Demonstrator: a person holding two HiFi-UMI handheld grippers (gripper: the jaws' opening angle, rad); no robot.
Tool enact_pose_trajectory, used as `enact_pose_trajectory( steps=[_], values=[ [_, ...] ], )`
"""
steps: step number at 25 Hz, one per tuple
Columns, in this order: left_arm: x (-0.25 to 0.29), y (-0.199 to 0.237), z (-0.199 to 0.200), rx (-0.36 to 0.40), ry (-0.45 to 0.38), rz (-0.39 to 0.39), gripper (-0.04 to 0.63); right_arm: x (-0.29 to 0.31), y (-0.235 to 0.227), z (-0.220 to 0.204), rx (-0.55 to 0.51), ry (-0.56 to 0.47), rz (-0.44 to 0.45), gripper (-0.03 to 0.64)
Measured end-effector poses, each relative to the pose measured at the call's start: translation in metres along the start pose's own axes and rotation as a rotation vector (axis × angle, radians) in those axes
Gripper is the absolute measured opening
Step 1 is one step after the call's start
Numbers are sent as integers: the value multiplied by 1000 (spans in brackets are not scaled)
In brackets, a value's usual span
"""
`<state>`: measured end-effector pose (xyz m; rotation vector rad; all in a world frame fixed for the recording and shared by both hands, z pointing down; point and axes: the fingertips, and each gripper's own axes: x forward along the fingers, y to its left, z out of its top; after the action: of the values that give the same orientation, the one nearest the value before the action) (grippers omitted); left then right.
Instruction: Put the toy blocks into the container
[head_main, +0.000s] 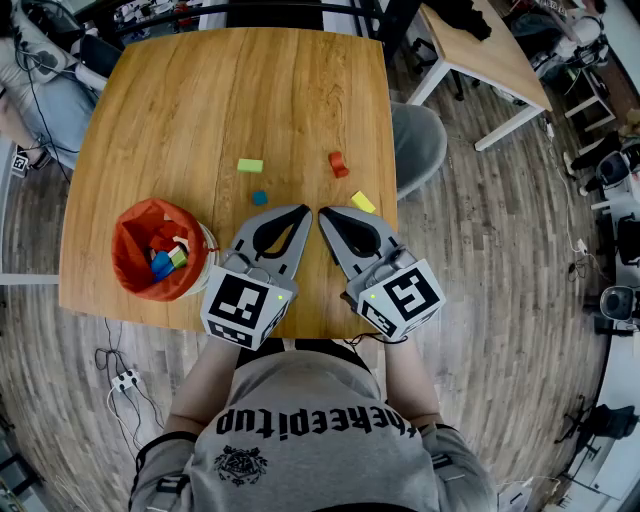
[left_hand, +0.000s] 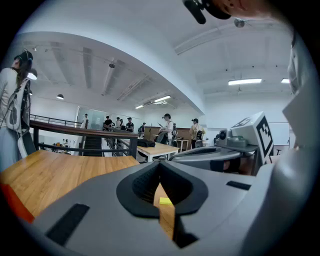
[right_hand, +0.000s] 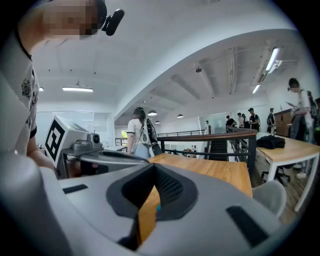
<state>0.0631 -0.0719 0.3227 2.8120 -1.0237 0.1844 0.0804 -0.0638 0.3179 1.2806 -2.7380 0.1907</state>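
On the wooden bench four toy blocks lie loose: a green block toward the middle, a small blue block just nearer the person, a red block off to the right, and a yellow block close to the bench's right edge. The orange container stands at the near left corner of the bench, well apart from these four, and holds several blocks already, blue, green and red among them. Both grippers rest low over the near edge of the bench, side by side, angled inward so their tips almost meet. The left gripper has its fingers brought together at the tips with nothing held. Through the hollow behind the tips its own view shows only bench wood and the yellow block lying farther off. The right gripper likewise has its fingers closed tip to tip and empty. In its own view a thin sliver of blue-green shows through the hollow, too small to identify with certainty. The blue block is the loose piece nearest the two tips, just beyond the left one, and neither gripper touches any block.
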Motion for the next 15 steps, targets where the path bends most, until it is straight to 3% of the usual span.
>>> enact_pose_trajectory(
  steps=[15],
  values=[
    [10, -23, -4, 3, 14, -54, 15, -23, -12, -7, 31, 1, -60, 11]
  ],
)
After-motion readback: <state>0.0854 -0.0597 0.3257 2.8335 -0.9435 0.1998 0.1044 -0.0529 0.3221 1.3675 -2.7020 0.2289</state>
